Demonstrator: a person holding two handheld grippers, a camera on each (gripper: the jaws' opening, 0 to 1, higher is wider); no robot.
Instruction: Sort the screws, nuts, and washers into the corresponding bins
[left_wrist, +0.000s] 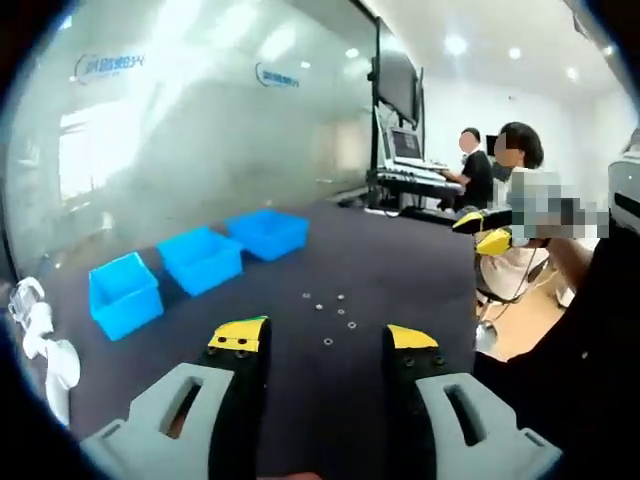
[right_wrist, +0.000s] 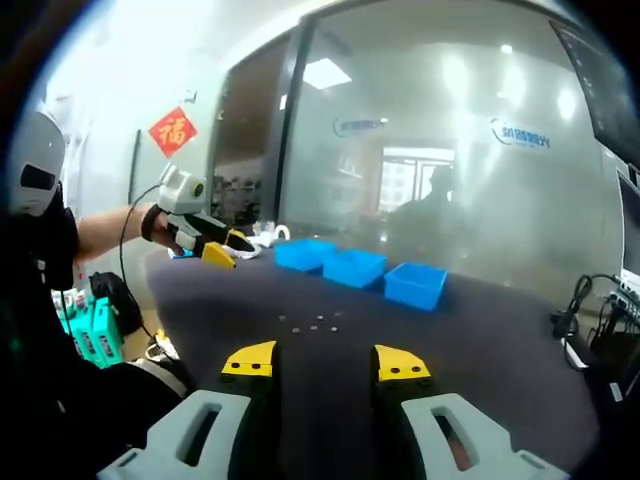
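On the dark table (left_wrist: 400, 270), three blue bins (left_wrist: 200, 260) stand in a row near the glass wall, and a small scatter of hardware (left_wrist: 328, 310) lies loose on the cloth in front of them, well apart from the bins; in the right gripper view the same scatter (right_wrist: 310, 324) lies between the jaws and the bins (right_wrist: 360, 266); the pieces are too small to tell screw from nut from washer, and I cannot see whether anything lies inside the bins.

Left gripper (left_wrist: 325, 340) hangs above the table with its yellow-tipped jaws spread wide and nothing between them; right gripper (right_wrist: 325, 362) is likewise agape and empty, pointing toward the scatter from the other side; it shows in the left gripper view too, at the right edge (left_wrist: 485, 232), held in a person's hand.

By my judgement the sorting has barely begun, if at all; every visible piece lies on the cloth and none is held; what is left is nearly the whole job: each piece must be picked up, identified, and dropped into its own bin; the pieces are tiny and flat on the cloth, so pinching them cleanly looks like the hard part.
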